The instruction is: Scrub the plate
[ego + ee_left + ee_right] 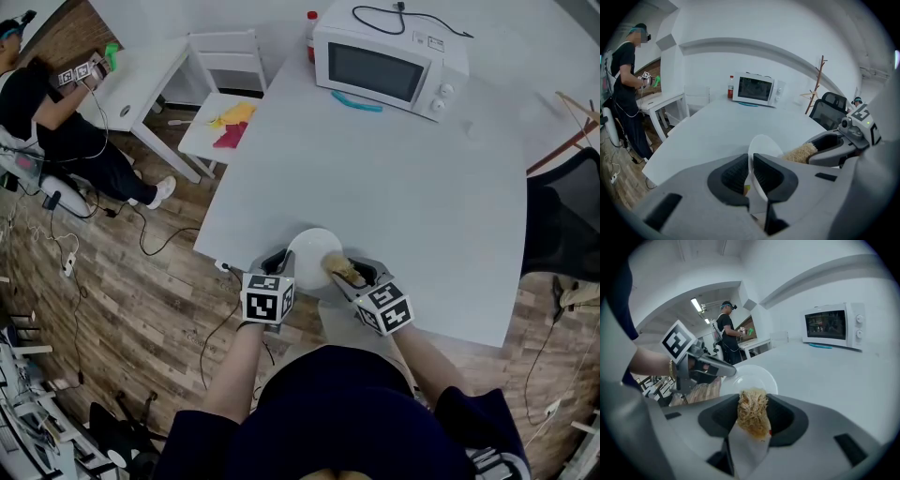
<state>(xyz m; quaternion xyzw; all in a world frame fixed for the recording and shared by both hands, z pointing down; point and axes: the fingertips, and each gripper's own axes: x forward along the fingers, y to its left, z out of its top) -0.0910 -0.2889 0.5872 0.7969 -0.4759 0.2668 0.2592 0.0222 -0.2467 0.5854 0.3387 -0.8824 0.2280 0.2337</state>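
Observation:
A white plate (313,255) is held tilted above the near edge of the white table (412,178). My left gripper (284,266) is shut on the plate's left rim; in the left gripper view the plate (764,146) stands edge-on between the pads. My right gripper (354,272) is shut on a tan fibrous scrubber (343,271), whose tip lies at the plate's right side. In the right gripper view the scrubber (752,412) fills the jaws, with the plate (752,379) just beyond it and the left gripper (732,371) on its left rim.
A white microwave (386,58) stands at the table's far side, with a teal object (357,101) in front of it and a red-capped bottle (310,33) beside it. A white chair (225,98) holds coloured cloths. Another person (52,122) stands at a side table on the left. A dark office chair (562,220) is on the right.

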